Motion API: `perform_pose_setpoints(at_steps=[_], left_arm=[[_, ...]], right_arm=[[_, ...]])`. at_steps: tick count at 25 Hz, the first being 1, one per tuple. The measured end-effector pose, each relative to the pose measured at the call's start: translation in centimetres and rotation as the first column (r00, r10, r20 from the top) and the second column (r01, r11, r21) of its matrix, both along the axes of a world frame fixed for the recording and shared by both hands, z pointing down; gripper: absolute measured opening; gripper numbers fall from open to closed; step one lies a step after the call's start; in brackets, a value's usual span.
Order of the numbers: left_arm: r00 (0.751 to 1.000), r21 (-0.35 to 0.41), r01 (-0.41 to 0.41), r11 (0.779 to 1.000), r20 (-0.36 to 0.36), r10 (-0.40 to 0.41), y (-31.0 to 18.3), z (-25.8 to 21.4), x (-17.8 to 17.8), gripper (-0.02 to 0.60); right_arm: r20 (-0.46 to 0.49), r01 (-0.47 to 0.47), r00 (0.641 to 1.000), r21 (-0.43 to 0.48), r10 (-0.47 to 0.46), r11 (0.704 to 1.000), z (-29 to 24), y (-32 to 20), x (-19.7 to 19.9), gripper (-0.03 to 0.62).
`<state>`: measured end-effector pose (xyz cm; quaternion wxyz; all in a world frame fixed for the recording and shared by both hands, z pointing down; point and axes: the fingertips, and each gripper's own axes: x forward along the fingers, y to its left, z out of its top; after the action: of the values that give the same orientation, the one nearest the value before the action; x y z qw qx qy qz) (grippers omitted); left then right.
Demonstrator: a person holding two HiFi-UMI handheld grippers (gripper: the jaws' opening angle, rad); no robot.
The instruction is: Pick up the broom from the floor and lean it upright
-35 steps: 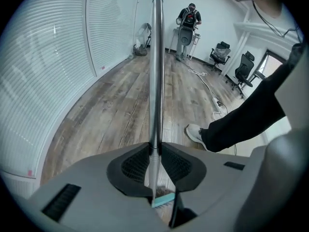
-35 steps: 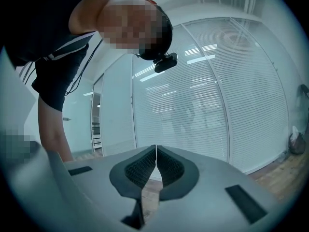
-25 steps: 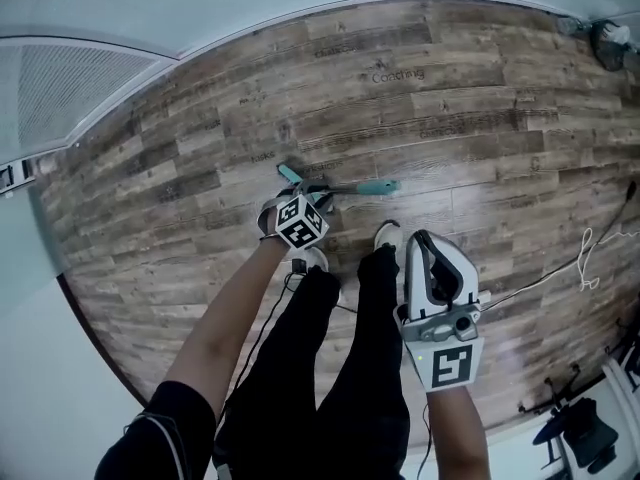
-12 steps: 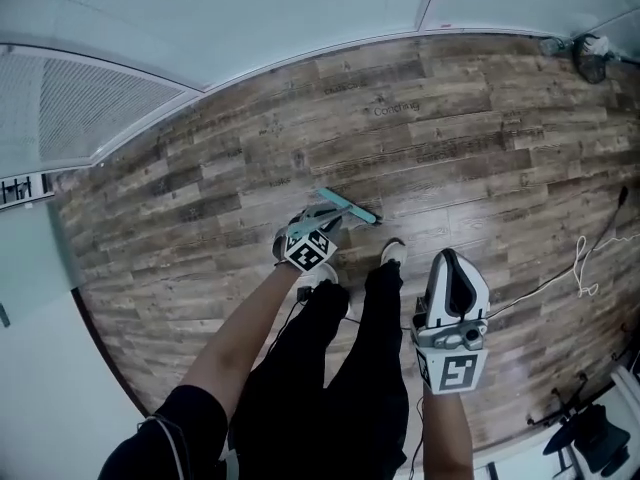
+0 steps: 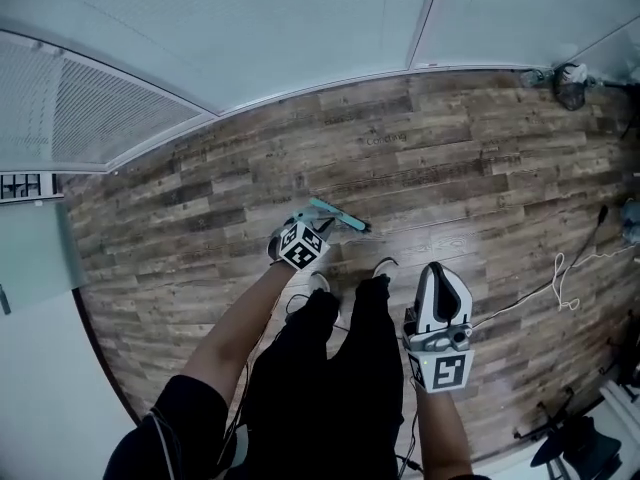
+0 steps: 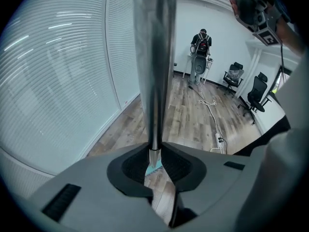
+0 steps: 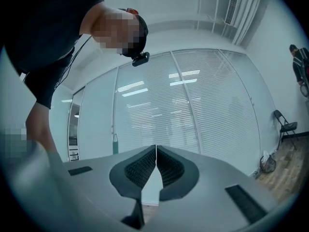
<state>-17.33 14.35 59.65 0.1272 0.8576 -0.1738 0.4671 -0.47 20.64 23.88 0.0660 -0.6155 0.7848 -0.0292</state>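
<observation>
My left gripper [image 5: 314,226] is shut on the broom's silver handle [image 6: 153,57], which runs straight up out of the jaws in the left gripper view. The teal broom head [image 5: 338,214] shows just beyond that gripper in the head view, and below the pads [image 6: 155,167] in the left gripper view, over the wood floor [image 5: 450,168]. My right gripper [image 5: 443,274] hangs to the right of the person's legs with nothing in it. In the right gripper view its jaws [image 7: 156,151] are pressed together and point level at a glass wall with blinds.
A white cable [image 5: 558,272] trails over the floor at the right. An office chair base [image 5: 572,438] stands at the lower right and a small fan [image 5: 572,80] by the far wall. In the left gripper view a person [image 6: 199,57] and office chairs [image 6: 255,93] are far off.
Both grippers have risen. The broom head has come off its flat lie on the floor and swung in under the left gripper. More of the wall now shows.
</observation>
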Motion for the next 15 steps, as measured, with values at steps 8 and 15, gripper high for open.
perform_pose_setpoints(at_steps=[8, 15], left_arm=[[0.994, 0.092, 0.045, 0.995, 0.097, -0.054, -2.8, -7.2, -1.5, 0.092], [0.976, 0.150, 0.186, 0.971, 0.089, -0.201, -6.4, -12.5, -1.1, 0.092]], right_arm=[[0.039, 0.068, 0.997, 0.022, -0.069, 0.997, -5.1, -1.8, 3.6, 0.020], [-0.015, 0.080, 0.997, 0.081, -0.079, 0.993, -8.4, -2.6, 9.9, 0.020]])
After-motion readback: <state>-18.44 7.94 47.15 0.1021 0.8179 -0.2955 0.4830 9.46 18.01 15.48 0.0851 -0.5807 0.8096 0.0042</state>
